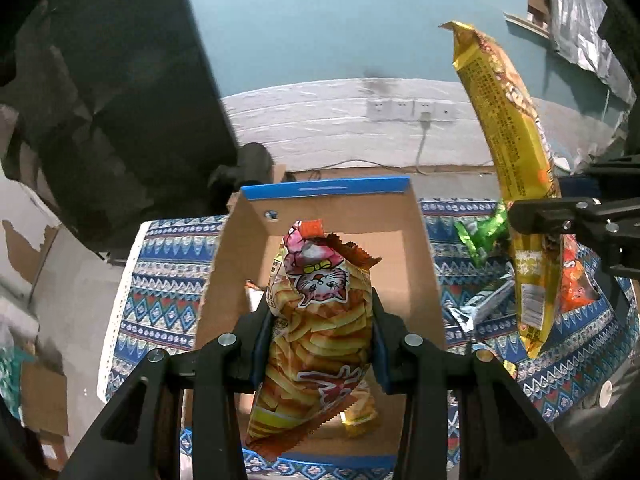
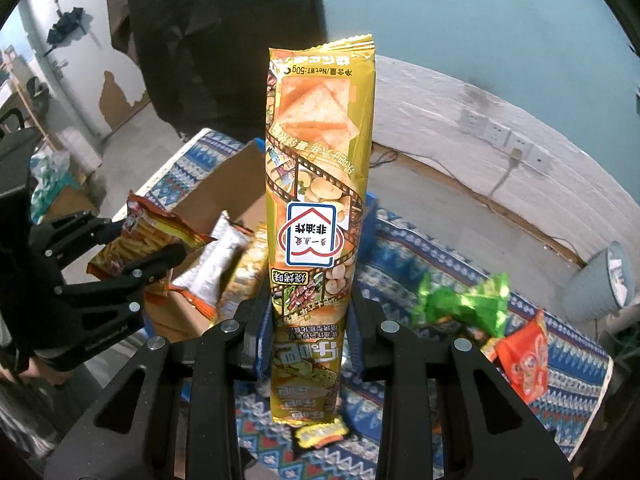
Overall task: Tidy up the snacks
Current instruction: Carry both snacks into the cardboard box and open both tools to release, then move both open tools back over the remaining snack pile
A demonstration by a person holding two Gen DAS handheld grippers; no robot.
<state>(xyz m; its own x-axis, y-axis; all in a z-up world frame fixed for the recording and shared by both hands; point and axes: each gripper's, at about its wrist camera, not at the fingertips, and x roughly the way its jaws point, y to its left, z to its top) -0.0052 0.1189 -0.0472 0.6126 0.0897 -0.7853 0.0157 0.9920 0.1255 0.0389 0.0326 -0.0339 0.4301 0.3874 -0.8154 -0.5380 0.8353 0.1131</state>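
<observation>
- Far left, just some loose cardboard on the floor, nothing that's needed for the job.
- The left gripper point(image 1: 320, 328) is clamped on the orange chip bag point(image 1: 320, 332) with the cat printed on it. The bag is pinched around its middle and is hanging right over the open cardboard box point(image 1: 420, 248), so it looks like the drop-off step for this one.
- A few packets can already be made out down in the box (a silver-ish one point(image 2: 216, 260) and a yellow one), so sorting seems partly done, though how full it is can't really be told.
- Next for the left side, probably: the bag gets lowered a bit further in and the grip let go, ideally laid flat so room is left.
- The right gripper point(image 2: 312, 320) is pinched tight on the tall yellow snack pack point(image 2: 320, 184), held low down with most of it sticking up. It's off to the right of the box, above the patterned surface point(image 2: 420, 248), not over the box yet.
- That pack will likely need to be carried across to the box and tipped down, since it's long and floppy.
- Further right, a green packet point(image 2: 464, 300) and an orange packet point(image 2: 526, 354) are left lying on the surface, waiting to be picked up.
</observation>
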